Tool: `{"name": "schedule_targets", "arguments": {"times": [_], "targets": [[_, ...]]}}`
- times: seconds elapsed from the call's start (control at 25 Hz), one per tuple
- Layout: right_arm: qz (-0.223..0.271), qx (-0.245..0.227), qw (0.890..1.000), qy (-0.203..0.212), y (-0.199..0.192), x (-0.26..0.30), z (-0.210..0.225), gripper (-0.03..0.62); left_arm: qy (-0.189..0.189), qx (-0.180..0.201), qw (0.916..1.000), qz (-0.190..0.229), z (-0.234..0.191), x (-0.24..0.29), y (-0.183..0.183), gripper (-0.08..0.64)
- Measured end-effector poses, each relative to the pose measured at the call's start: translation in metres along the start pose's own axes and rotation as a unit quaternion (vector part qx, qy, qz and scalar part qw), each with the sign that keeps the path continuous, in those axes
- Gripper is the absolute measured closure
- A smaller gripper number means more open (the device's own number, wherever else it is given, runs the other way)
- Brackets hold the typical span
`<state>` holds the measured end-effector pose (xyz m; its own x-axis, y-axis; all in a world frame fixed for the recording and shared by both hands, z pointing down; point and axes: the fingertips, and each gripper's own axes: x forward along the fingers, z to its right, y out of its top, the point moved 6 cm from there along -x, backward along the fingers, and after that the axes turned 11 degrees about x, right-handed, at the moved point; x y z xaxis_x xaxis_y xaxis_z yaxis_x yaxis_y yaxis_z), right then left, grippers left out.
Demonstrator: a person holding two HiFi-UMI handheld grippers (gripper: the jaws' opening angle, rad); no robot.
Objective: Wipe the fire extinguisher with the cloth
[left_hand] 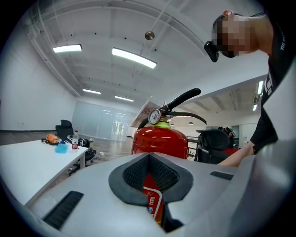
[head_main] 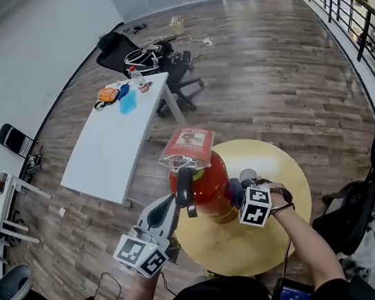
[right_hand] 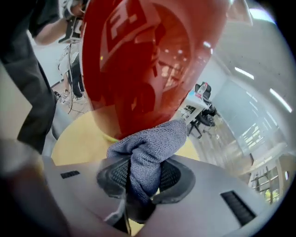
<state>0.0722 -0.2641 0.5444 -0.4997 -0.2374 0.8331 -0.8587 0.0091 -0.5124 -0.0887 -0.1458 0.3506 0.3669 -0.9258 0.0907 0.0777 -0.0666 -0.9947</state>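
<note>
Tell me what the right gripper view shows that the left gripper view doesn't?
Only the right gripper view shows the grey cloth, clamped in the right gripper and up against the fire extinguisher, with the yellow round table below. Only the left gripper view shows the pressure gauge, black lever and white table. Both show the extinguisher's red body.

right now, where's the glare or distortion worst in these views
Right gripper view: glare streaks the glossy fire extinguisher, which looms bulged; the cloth is sharp. Left gripper view: ceiling light strips blow out white. Head view: fisheye bends the floorboards.
</note>
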Motion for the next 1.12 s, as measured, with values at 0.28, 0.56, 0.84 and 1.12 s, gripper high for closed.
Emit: {"name": "schedule_targets", "arguments": {"times": [0.28,0.56,0.84,1.12], "targets": [[-0.024,0.104,0.993,0.052,-0.052,0.068,-0.044,0.483,0.017,-0.001,0.9999,0.002,0.003,0.000,-0.002,0.538],[-0.016,0.108,0.992,0.064,-0.055,0.067,-0.036,0.482,0.017,-0.007,0.9998,-0.005,0.006,0.002,-0.003,0.538],[0.089,-0.034,0.994,-0.056,0.043,-0.079,0.020,0.482,0.016,-0.011,0.9998,0.006,0.001,0.000,-0.002,0.538],[0.147,-0.149,0.967,-0.146,0.112,-0.171,0.059,0.482,0.012,-0.011,0.9998,0.009,0.004,0.000,-0.003,0.538]]}}
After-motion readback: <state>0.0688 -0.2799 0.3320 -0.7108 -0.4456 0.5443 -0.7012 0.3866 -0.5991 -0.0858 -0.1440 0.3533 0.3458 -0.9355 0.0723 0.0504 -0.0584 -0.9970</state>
